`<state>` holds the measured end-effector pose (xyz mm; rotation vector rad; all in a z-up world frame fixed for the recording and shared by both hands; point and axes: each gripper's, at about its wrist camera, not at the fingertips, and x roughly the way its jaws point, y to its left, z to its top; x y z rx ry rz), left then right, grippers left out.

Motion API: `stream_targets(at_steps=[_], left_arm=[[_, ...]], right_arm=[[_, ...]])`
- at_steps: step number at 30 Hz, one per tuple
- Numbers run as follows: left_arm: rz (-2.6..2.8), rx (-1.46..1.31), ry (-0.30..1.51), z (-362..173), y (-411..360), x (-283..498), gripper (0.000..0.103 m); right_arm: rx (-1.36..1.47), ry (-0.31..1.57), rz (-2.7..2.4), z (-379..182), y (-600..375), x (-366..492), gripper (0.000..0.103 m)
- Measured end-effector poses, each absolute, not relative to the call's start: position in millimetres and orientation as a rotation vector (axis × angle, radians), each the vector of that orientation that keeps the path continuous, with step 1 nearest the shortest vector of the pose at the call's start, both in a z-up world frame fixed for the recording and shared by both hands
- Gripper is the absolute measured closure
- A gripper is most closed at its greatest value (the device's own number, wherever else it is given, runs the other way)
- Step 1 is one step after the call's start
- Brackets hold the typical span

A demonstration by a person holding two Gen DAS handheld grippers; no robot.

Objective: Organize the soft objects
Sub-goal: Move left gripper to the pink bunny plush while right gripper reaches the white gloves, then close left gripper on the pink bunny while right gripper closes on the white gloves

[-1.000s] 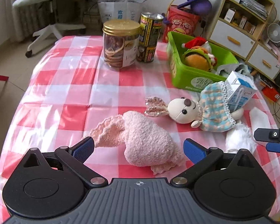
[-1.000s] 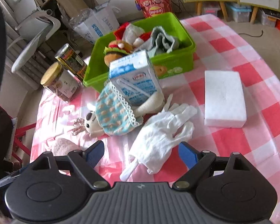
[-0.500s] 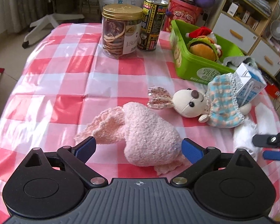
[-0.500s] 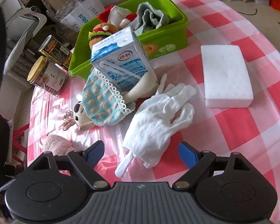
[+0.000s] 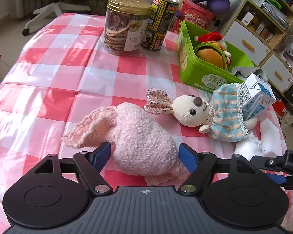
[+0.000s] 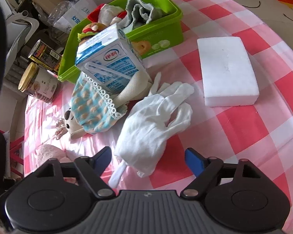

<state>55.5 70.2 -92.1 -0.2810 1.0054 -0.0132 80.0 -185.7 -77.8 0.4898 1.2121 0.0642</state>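
A fluffy pink sock [image 5: 138, 136] lies on the checked tablecloth. My left gripper [image 5: 144, 155] is open, its blue pads on either side of the sock's near end. A plush rabbit in a blue dress [image 5: 207, 113] lies to the right, against a milk carton [image 5: 255, 97]. A white glove [image 6: 154, 120] lies flat in the right wrist view, and my right gripper [image 6: 149, 159] is open around its cuff. The green bin [image 5: 197, 72] holds a plush burger [image 5: 211, 53], a red Santa toy and a grey cloth [image 6: 142, 11].
A cookie jar [image 5: 125, 27] and a black tin can [image 5: 160, 23] stand at the back of the table. A white foam block [image 6: 226, 70] lies right of the glove. Shelves and drawers [image 5: 263, 29] stand beyond the table's right edge.
Both grippers have moved forward and down. The left one now straddles the pink sock and has narrowed. The right one has closed in on the glove's cuff.
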Motion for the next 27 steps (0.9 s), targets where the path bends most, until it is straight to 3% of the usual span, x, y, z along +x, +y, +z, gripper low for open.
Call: stream_targets(at_steps=[7,9,12,27], left_arm=[[0.003,-0.266,1.005,-95,64,58,0.040],[0.003,-0.277,1.005,-94,65,58,0.043],[0.002,-0.301,1.006,-93,69,57,0.044],[-0.019,-0.342,0.989,-81,77,49,0.044]], right_arm=[[0.482,1.223,0.084,-87,-183,80,0.081],[0.509,1.228,0.104,-88,-183,80,0.094],[0.494,1.213,0.111,-84,-182,79,0.101],[0.549,1.163,0.141,-68,-191,73,0.103]])
